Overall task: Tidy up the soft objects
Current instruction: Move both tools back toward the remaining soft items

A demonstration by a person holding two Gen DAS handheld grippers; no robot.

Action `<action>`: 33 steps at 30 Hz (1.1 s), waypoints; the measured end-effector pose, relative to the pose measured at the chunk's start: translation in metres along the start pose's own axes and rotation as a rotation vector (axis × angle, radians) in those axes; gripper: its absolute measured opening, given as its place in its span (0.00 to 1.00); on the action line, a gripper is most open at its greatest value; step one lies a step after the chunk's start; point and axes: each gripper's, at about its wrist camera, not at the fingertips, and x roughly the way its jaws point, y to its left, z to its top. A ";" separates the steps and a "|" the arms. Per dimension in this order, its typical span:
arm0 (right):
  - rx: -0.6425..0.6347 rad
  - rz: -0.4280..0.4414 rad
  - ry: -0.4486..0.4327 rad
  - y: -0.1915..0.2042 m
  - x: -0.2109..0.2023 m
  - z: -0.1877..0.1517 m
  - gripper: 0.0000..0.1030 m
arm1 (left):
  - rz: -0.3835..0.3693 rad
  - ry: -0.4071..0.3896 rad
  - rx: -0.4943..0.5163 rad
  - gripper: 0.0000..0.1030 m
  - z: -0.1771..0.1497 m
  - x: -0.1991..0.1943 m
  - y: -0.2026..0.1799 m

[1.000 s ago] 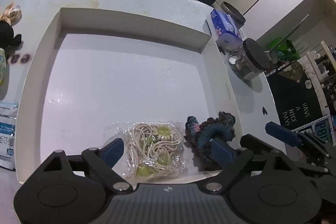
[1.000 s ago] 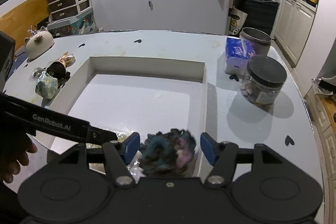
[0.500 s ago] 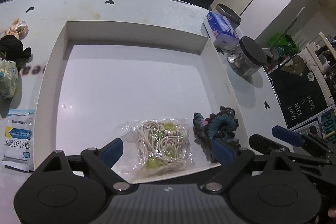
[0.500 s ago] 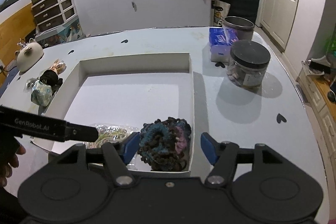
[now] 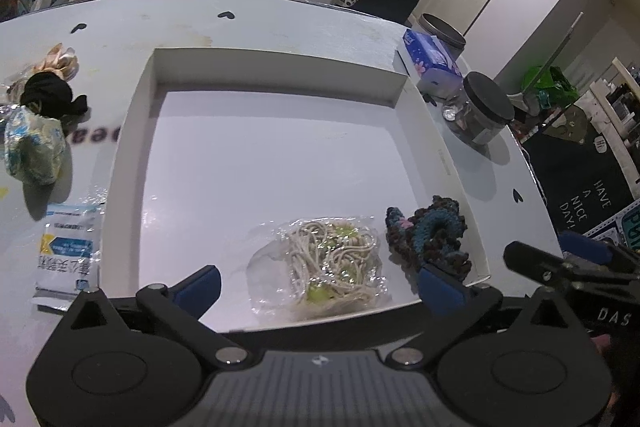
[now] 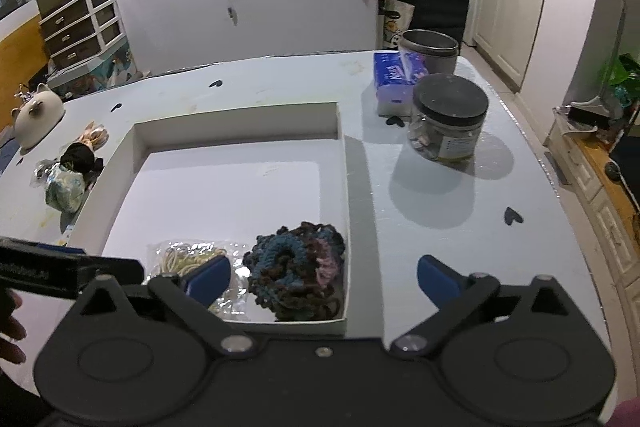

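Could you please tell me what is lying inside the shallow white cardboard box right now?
Inside the shallow white cardboard box: a clear plastic bag of cream elastic bands and a dark blue-pink crocheted scrunchie. Anything beneath them is hidden.

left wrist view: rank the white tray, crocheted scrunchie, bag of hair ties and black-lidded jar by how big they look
1. white tray, by far.
2. bag of hair ties.
3. crocheted scrunchie and black-lidded jar look alike; the jar stands farther away, so no ranking.

You're in a home, kitchen cabinets [image 6: 504, 15] beyond the table's [image 6: 440, 235] far right corner, drawer unit [image 6: 80, 27] beyond its far left corner, doormat [image 5: 588, 195] on floor.
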 end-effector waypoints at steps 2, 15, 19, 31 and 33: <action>0.007 -0.003 -0.009 -0.001 -0.002 -0.001 1.00 | 0.018 0.001 0.007 1.00 -0.002 -0.003 0.001; 0.023 0.000 -0.038 0.006 -0.012 -0.006 1.00 | 0.081 -0.079 0.012 1.00 -0.011 -0.033 0.018; 0.023 -0.005 -0.085 0.014 -0.019 -0.006 1.00 | 0.074 -0.138 0.005 1.00 -0.015 -0.047 0.029; 0.036 -0.006 -0.207 0.069 -0.028 0.006 1.00 | 0.096 -0.324 -0.058 1.00 -0.013 -0.095 0.093; 0.043 -0.005 -0.224 0.083 -0.027 0.009 1.00 | 0.100 -0.353 -0.065 1.00 -0.009 -0.104 0.109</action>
